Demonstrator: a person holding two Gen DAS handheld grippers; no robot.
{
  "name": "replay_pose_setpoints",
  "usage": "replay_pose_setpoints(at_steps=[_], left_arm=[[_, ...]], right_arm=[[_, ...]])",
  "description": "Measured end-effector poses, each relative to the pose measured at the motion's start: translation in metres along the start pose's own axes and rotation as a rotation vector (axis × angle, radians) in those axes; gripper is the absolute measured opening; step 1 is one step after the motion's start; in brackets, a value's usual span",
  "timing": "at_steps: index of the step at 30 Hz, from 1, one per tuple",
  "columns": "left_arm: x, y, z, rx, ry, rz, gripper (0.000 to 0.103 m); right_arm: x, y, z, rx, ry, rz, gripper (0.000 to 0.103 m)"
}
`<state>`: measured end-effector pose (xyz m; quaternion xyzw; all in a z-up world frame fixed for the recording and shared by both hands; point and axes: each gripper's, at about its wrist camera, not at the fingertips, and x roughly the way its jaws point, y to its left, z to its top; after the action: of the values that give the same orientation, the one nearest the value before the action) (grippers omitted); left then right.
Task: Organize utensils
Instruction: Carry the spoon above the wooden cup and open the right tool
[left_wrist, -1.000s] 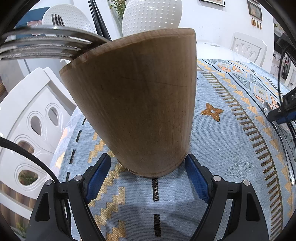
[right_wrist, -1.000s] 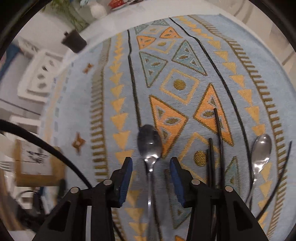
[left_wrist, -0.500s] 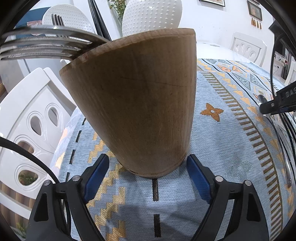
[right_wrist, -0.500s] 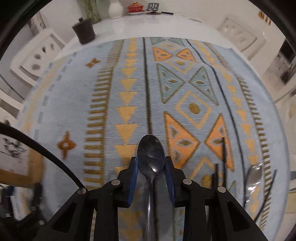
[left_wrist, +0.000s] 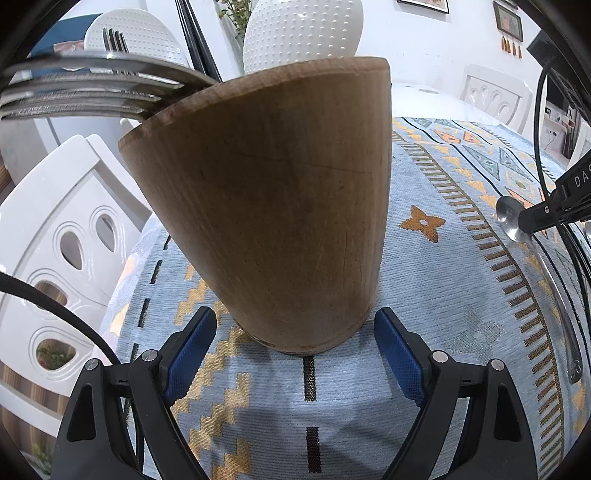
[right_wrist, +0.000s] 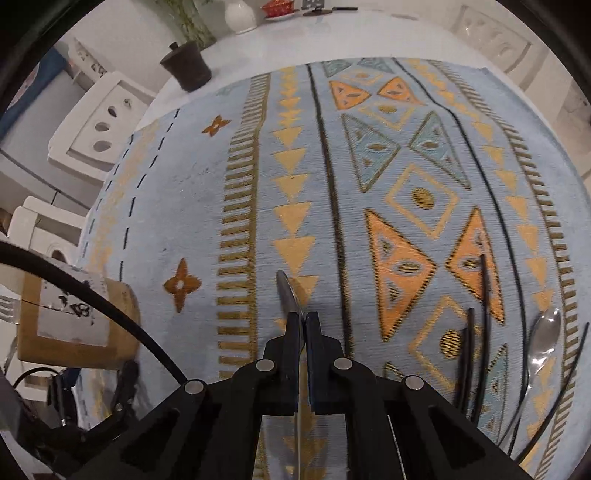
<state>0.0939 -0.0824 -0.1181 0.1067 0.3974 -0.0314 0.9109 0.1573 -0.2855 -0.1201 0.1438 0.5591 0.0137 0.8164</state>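
Since the earlier frame, the right gripper (right_wrist: 303, 319) had shut its jaws on the spoon (right_wrist: 286, 291), which had turned from lying bowl-up on the tablecloth (right_wrist: 177, 192) to standing on edge between the pads, its bowl jutting past the fingertips. Over the same span the left gripper (left_wrist: 291, 349) had let its jaws apart and kept its place; they stood either side of the foot of the wooden cup (left_wrist: 273, 206), with a gap showing at each pad. Forks (left_wrist: 85, 92) leaned out over the cup's rim, with black chopsticks (left_wrist: 194, 37) beside them. A second spoon (right_wrist: 545, 339) and more chopsticks (right_wrist: 476, 325) lay on the cloth to the right, well apart from the cup.

Risk: the grip fell on a thin, smooth neck held edge-on, so the spoon could pivot or slip as it is carried. With the cup unheld and its rim crowded by forks, a nudge from the arriving spoon might tip it.

Legible writing: "DA" on the right gripper's body (left_wrist: 576, 181) in the left view; the label on the cup (right_wrist: 70, 314) in the right view could not be read.
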Motion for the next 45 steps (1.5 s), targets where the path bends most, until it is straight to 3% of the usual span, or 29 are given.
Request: replay_pose_setpoints(at_steps=[8, 13, 17, 25, 32, 35, 39, 45], left_arm=[[0.0, -0.001, 0.0, -0.001, 0.0, 0.001, 0.087], [0.0, -0.001, 0.0, -0.002, 0.0, 0.002, 0.087], [0.001, 0.001, 0.0, -0.001, 0.0, 0.003, 0.087], [0.0, 0.001, 0.0, -0.001, 0.0, 0.002, 0.087], [0.0, 0.0, 0.0, -0.002, 0.0, 0.003, 0.087], [0.0, 0.0, 0.0, -0.002, 0.0, 0.003, 0.087], [0.0, 0.0, 0.0, -0.002, 0.0, 0.003, 0.087], [0.0, 0.0, 0.0, -0.003, 0.0, 0.003, 0.087]], right_arm=[[0.023, 0.012, 0.008, -0.018, 0.069, -0.016, 0.007], [0.023, 0.021, 0.014, -0.047, 0.061, -0.008, 0.005], [-0.013, 0.021, 0.013, -0.013, -0.067, 0.09, 0.004], [-0.105, 0.039, 0.024, -0.015, -0.312, 0.152, 0.004], [-0.195, 0.084, 0.05, -0.055, -0.558, 0.288, 0.004], [-0.214, 0.113, 0.052, -0.107, -0.61, 0.345, 0.004], [-0.211, 0.151, 0.048, -0.202, -0.631, 0.332, 0.004], [-0.173, 0.184, 0.034, -0.293, -0.567, 0.294, 0.004]])
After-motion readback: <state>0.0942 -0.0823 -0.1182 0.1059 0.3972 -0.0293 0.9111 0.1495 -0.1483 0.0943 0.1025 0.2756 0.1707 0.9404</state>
